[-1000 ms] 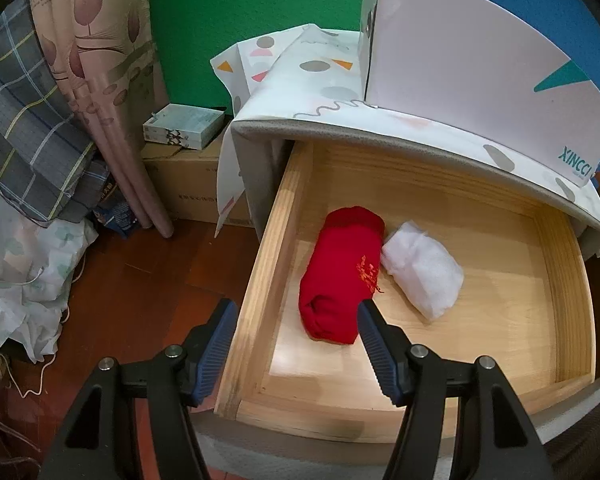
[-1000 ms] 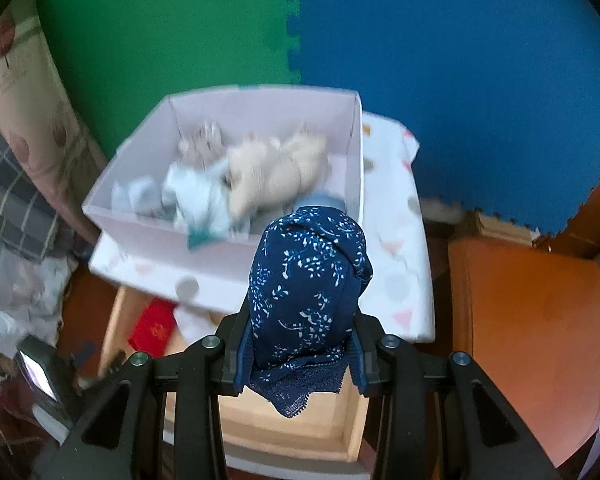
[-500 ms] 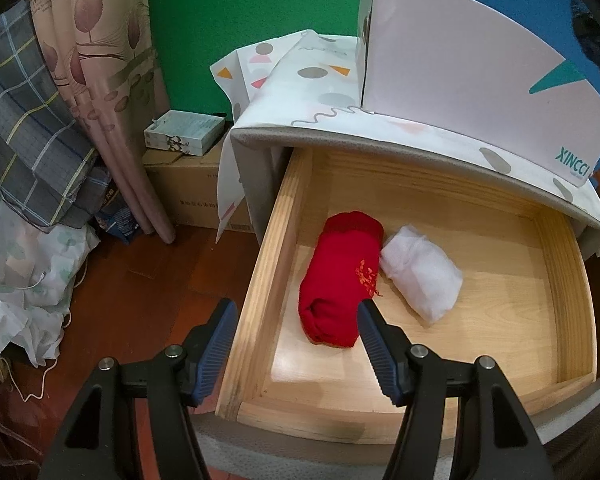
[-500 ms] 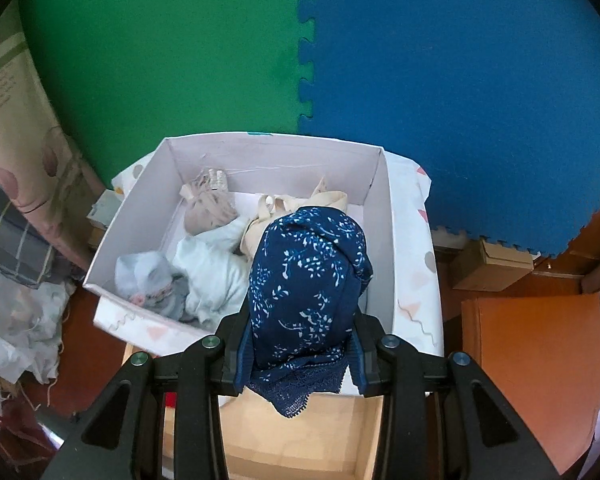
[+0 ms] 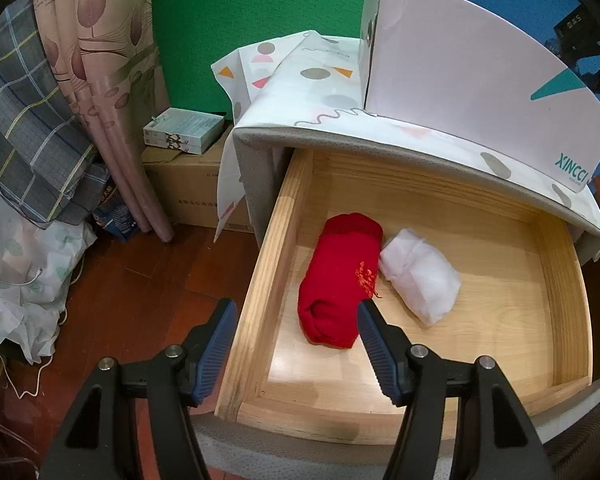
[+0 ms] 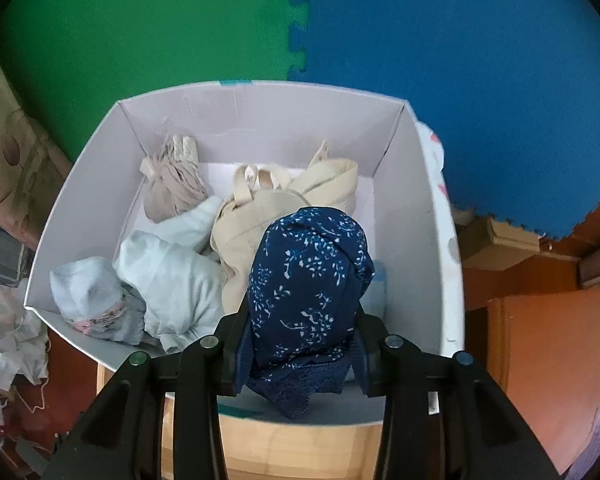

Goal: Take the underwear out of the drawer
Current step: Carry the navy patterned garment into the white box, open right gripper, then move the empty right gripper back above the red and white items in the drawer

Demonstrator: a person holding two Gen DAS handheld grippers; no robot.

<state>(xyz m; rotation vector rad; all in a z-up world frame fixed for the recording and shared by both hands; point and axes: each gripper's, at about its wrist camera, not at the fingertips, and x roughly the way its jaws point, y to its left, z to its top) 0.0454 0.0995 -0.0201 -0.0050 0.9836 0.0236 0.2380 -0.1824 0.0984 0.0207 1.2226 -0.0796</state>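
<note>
The right gripper (image 6: pixel 300 344) is clamped on a blue roll (image 6: pixel 308 276) of floral underwear above the white box (image 6: pixel 428 216); its jaws have just been easing apart, the roll between them with the pads on its sides. Only the right wrist view shows the box's inside: beige bra (image 6: pixel 284 196) at 12 o'clock of the roll, pale garments (image 6: pixel 172 272) at 9. Only the left wrist view shows the drawer (image 5: pixel 560 288), with a red roll (image 5: pixel 340 280) and, touching it at 3 o'clock, a white roll (image 5: pixel 420 280). The left gripper (image 5: pixel 294 322) hangs open and empty over the drawer's left rim.
</note>
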